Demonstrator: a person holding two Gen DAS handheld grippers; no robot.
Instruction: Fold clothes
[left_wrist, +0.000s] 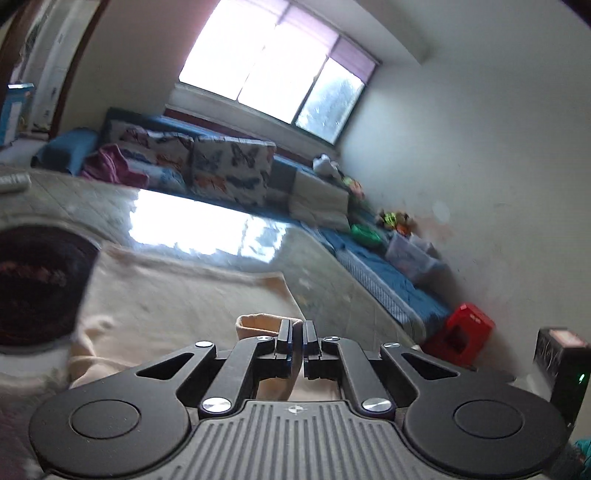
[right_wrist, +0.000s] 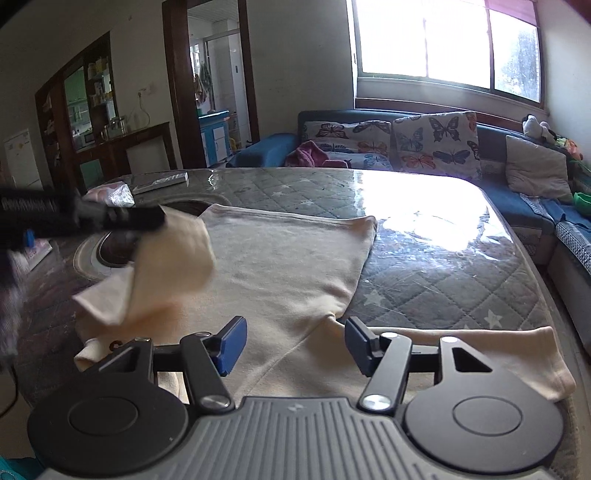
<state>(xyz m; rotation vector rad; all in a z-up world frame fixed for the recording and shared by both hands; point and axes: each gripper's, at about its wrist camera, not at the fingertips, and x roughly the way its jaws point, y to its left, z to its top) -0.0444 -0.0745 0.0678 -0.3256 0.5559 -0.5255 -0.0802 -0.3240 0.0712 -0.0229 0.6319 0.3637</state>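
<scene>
One cream garment (right_wrist: 280, 266): left gripper (left_wrist: 298, 334) fingers pinch its sleeve (left_wrist: 258, 326); right gripper (right_wrist: 295, 341) fingers spread wide.

I cannot read any text, label or number from my two cameras; all print is too blurred.

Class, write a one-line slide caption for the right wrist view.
Open right gripper hovers over a cream garment while the left gripper lifts its sleeve.
</scene>
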